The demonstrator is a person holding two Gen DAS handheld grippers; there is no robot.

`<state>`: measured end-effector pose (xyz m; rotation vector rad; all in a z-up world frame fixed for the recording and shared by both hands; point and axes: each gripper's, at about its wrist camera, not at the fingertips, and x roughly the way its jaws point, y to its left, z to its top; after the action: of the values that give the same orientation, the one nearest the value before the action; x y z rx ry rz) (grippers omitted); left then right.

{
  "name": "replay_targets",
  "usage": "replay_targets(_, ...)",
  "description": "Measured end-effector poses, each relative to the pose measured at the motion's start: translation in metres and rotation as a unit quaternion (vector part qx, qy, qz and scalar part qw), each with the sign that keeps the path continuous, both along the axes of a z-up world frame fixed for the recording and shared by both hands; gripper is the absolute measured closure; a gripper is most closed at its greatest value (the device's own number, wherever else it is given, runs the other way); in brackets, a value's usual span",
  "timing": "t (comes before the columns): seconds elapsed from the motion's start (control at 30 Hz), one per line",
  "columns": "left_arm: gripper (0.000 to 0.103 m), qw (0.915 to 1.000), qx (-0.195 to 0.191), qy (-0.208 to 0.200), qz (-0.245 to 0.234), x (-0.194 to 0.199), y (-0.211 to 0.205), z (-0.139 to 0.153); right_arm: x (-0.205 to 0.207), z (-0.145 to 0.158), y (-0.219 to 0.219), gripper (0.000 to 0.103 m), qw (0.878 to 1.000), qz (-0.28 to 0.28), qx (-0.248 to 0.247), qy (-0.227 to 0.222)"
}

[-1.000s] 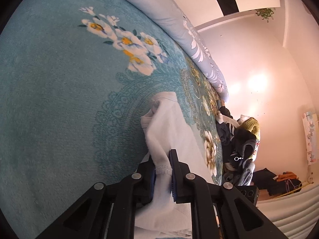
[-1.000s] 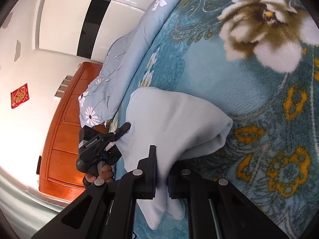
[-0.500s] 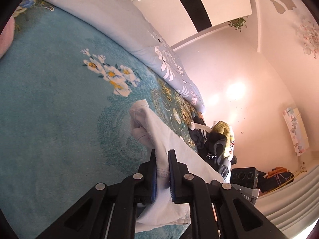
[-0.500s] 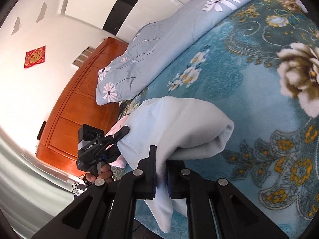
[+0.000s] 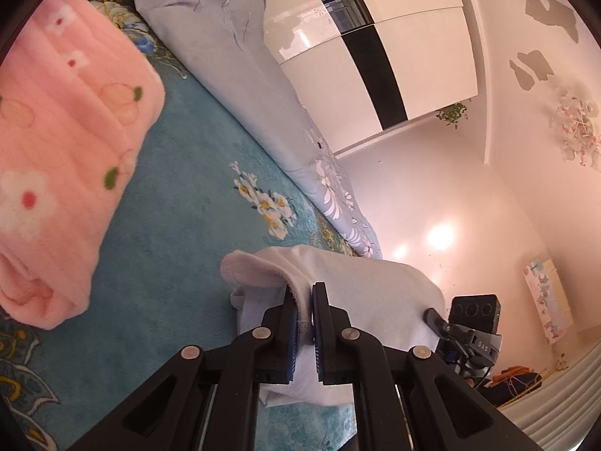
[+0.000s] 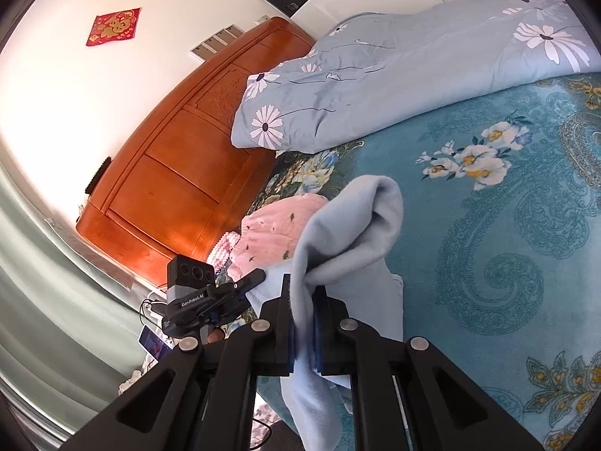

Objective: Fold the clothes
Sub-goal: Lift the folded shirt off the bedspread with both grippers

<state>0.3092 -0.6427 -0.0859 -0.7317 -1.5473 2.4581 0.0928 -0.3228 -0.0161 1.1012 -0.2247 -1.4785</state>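
A pale blue fleece garment [image 5: 360, 282] [image 6: 360, 218] hangs folded between my two grippers above the teal flowered bedspread [image 5: 180, 206] [image 6: 496, 248]. My left gripper [image 5: 303, 289] has its jaws closing, and its pads press on the garment's stitched edge. My right gripper [image 6: 303, 293] is shut on a bunched fold, with loose cloth drooping below its fingers. Each wrist view also shows the other gripper at the cloth's far end: the right gripper [image 5: 435, 317] and the left gripper [image 6: 255, 276].
A folded pink fleece piece [image 5: 67, 143] [image 6: 278, 233] lies on the bedspread close to my left gripper. A grey-blue daisy quilt [image 5: 244, 56] [image 6: 394, 75] runs along the bed's far side. An orange wooden headboard [image 6: 169, 173] stands behind it.
Both grippers have lifted the garment off the bedspread and swung it toward the headboard end. The pink piece has come into the left wrist view. Both grips have stayed on the cloth.
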Motion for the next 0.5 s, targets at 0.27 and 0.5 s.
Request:
replay_targets(0.27,0.093,0.9967,-0.008,-0.048,-0.064,-0.055,0.049,-0.034,-0.048,-0.022,0.060,0.096,0.997,-0.061,0.043,-0.014)
replay_targets(0.5,0.080,0.9876,-0.028,-0.106,-0.113,-0.103,0.091,-0.053,-0.099,-0.083,0.135,0.096,0.987,-0.124,0.070,-0.070)
